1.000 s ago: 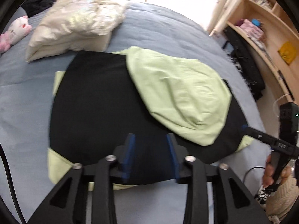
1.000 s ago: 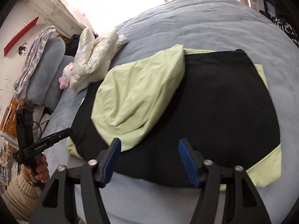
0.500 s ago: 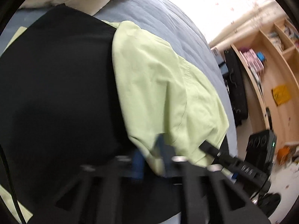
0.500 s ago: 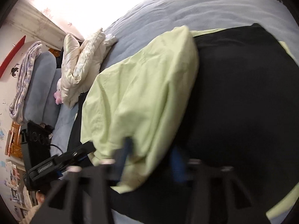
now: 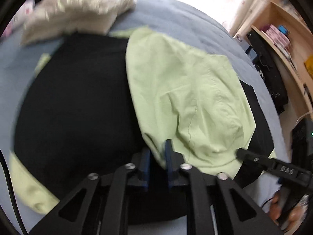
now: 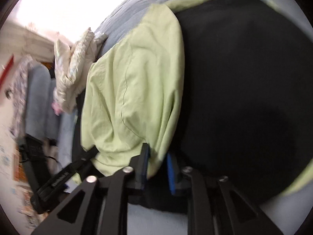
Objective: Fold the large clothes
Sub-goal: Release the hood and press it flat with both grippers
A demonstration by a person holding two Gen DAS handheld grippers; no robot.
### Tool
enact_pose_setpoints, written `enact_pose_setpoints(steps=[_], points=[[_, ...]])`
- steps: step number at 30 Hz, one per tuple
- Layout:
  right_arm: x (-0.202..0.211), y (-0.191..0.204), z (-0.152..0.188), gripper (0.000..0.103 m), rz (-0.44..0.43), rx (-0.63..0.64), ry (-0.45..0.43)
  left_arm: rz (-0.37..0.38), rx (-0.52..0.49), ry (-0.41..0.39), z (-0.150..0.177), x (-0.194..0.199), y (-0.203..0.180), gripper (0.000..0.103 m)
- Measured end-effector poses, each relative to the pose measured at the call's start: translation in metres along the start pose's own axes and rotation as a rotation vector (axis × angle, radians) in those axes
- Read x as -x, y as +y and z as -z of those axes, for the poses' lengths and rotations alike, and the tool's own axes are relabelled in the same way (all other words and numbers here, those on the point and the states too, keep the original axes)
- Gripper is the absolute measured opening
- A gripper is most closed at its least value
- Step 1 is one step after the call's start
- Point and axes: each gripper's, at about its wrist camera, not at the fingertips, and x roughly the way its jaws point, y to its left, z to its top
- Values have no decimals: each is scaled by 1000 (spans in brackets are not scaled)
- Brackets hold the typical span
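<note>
Left wrist: my left gripper [image 5: 158,157] pinches the light-green sleeve's [image 5: 185,98] hem, jaws easing apart; it may slip free onto the black garment [image 5: 74,107] on the bed [image 5: 185,15].

Right wrist: my right gripper [image 6: 157,163] likewise, opening on the hem; an uneven fold could result.

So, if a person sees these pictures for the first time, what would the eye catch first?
First the pale green flap, folded over the black garment that lies spread on the grey-blue bed. Next the two grippers at the flap's near edge: the left gripper and the right gripper each have green cloth between their fingers, and the jaws are opening slightly. A cream pillow lies at the far end.
</note>
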Motion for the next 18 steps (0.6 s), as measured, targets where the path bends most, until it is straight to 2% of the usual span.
enact_pose_setpoints(steps=[2,4,6,8,10,14,16,18], points=[[17,18,-1,26,107,94,-47,-55,-26,-49,0,14,-3,23],[40,36,2,26,210,190,-151,-107,-48,-105,-1,30,-4,24],[54,51,3,26,249,254,-232,-117,-48,-159,-4,40,-6,24],[58,63,-1,26,205,299,-277,-79,-44,-179,-12,39,-9,24],[47,76,-8,26,177,339,-268,-59,-46,-167,-27,28,-16,23],[2,96,-24,26,139,369,-213,-28,-32,-154,-42,3,-19,17],[-20,97,-30,26,113,368,-167,-33,-30,-138,-47,-15,-24,17],[-36,95,-33,26,123,370,-149,-47,-28,-115,-47,-32,-23,17]])
